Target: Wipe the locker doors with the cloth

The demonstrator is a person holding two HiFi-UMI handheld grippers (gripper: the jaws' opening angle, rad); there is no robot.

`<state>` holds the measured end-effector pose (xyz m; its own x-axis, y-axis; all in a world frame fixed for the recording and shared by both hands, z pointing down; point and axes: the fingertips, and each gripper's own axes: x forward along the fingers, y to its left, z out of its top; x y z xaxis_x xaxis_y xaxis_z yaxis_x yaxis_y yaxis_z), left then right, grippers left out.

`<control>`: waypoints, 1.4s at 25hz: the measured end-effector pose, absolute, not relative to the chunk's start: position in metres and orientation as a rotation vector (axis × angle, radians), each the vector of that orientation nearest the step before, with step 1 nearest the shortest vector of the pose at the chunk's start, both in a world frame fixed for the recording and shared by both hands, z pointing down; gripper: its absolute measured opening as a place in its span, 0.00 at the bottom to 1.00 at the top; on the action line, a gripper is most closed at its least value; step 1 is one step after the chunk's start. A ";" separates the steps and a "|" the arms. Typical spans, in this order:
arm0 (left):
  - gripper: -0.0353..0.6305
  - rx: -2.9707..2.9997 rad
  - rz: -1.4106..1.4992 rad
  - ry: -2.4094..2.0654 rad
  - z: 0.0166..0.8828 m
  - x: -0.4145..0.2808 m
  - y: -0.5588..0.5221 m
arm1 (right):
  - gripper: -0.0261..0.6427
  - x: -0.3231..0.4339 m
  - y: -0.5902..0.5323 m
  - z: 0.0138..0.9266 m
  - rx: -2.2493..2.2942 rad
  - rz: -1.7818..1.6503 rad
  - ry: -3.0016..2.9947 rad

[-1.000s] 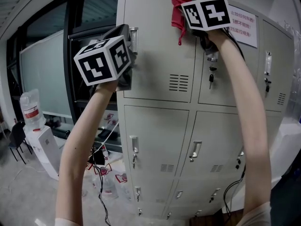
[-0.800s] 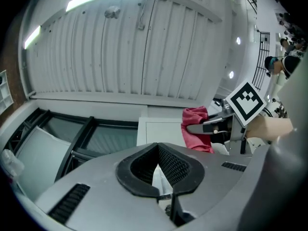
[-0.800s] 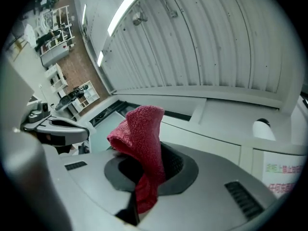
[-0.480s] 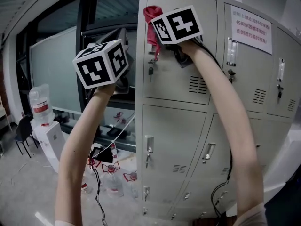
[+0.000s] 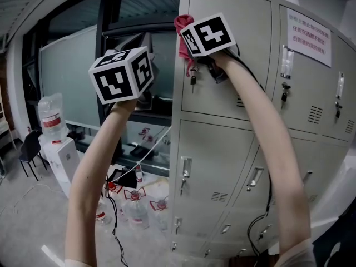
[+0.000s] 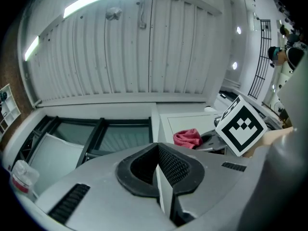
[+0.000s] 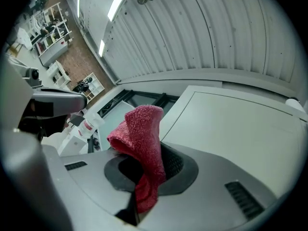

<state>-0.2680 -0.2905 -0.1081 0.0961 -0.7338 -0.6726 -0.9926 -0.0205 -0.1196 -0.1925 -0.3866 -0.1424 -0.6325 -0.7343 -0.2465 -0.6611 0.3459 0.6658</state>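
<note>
Lower centre of its own view, the left gripper is clenched on nothing. The right gripper pinches a fold of the red cloth, top centre of the head view by the upper locker door. The cloth looks soft, light and floppy; a bunched mid-fold hold probably suits wiping best.

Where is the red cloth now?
In the head view, the red cloth is in the right gripper, by the top locker door's upper left corner.
</note>
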 end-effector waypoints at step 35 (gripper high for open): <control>0.08 -2.010 0.613 1.526 -0.092 -0.159 -0.305 | 0.08 -0.029 -0.398 -0.133 1.507 -1.145 -2.395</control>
